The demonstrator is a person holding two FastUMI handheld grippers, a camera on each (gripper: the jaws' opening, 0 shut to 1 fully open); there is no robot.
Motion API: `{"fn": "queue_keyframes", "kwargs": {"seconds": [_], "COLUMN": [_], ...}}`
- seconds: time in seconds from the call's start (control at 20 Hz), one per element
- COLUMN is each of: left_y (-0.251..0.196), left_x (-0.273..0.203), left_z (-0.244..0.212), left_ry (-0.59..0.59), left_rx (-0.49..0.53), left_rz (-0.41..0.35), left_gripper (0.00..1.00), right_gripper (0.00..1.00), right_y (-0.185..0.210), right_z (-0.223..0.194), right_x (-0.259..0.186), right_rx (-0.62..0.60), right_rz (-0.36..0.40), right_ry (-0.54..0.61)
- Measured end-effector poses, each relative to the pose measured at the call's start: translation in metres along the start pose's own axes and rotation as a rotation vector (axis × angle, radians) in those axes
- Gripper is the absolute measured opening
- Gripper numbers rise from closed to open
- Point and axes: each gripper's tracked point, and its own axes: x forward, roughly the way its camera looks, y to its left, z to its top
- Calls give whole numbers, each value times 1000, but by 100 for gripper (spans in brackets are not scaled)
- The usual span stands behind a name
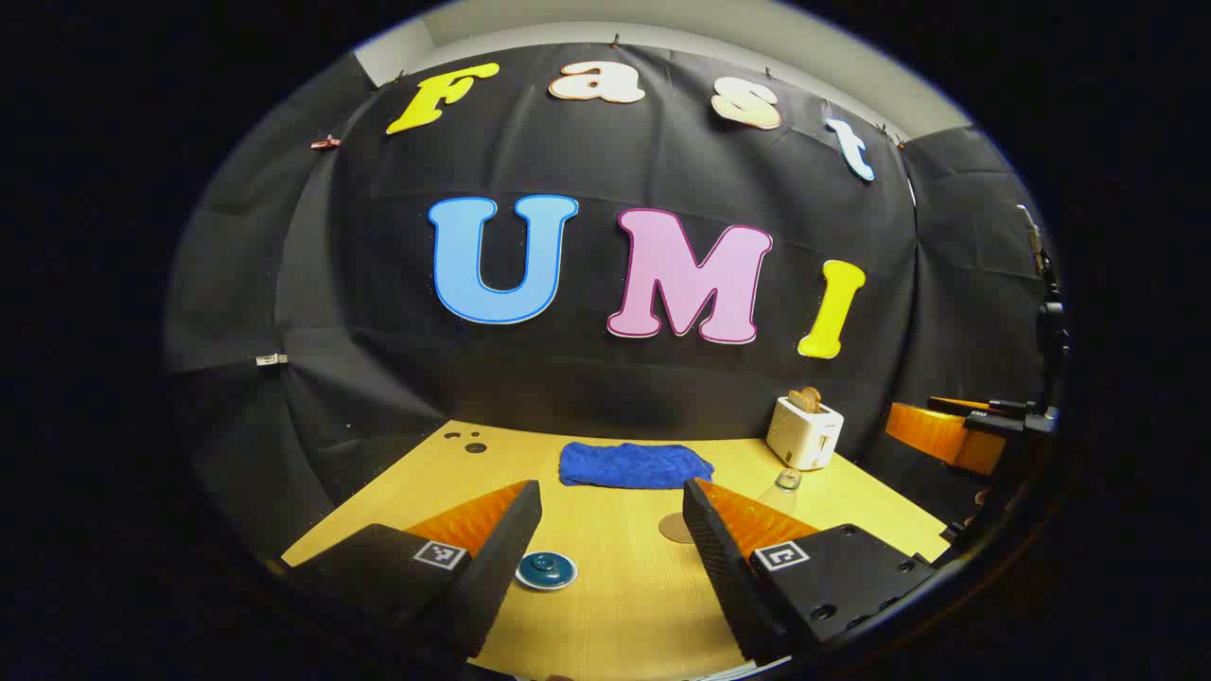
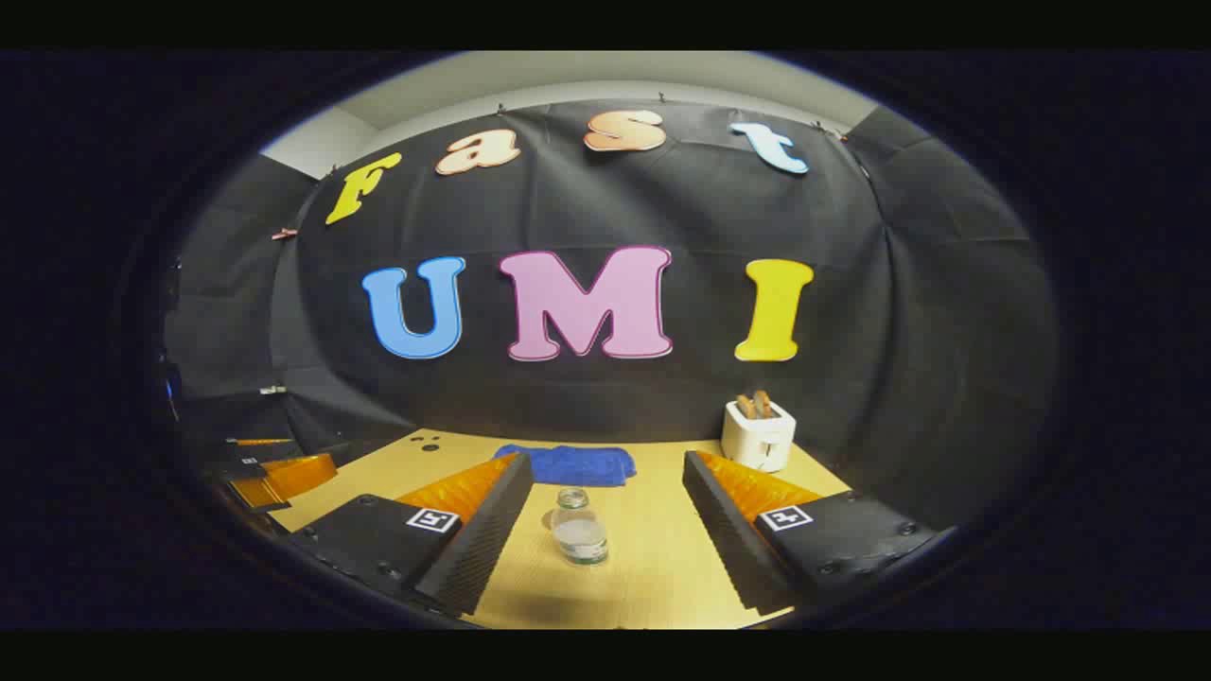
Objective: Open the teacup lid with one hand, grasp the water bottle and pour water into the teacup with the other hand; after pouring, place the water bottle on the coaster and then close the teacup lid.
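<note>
Left gripper (image 1: 610, 544) hangs above the tabletop (image 1: 615, 605), jaws spread wide, holding nothing. The teacup (image 1: 546, 570), lid on, sits just beside its left finger, the coaster (image 1: 677, 528) close to the right one. Right gripper (image 2: 605, 530) is wide open and empty too, the bottle (image 2: 578, 528) standing upright between its fingers, untouched. Behind: a blue towel (image 2: 568, 464) and a toaster (image 2: 758, 434).

On the tabletop (image 2: 653, 567), the water bottle (image 2: 578, 526) is set before the cloth (image 2: 571, 464); the toaster (image 2: 758, 434) is placed to the right, behind.
</note>
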Motion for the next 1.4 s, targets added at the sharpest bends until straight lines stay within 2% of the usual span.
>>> {"fn": "queue_keyframes", "kwargs": {"seconds": [0.15, 0.35, 0.6, 0.75, 1.15, 1.4], "left_y": [5, 1, 7, 10, 56, 66], "left_x": [6, 16, 32, 40, 80, 114], "left_z": [-9, -22, -46, -61, -115, -153], "left_ry": [24, 65, 101, 119, 163, 182], "left_rx": [27, 10, 90, 64, 49, 60], "left_rz": [29, 28, 52, 56, 133, 116], "left_gripper": [95, 95, 95, 94, 95, 95], "right_gripper": [99, 100, 100, 98, 98, 98], "right_y": [-5, -2, 15, 18, 14, 16], "right_z": [-12, -26, -47, -63, -102, -132], "right_x": [9, 21, 35, 40, 56, 65], "right_rx": [15, -73, -113, -117, -119, -109], "right_rz": [19, 73, 169, 198, 207, 199], "right_ry": [33, 44, 52, 89, 168, 220]}}
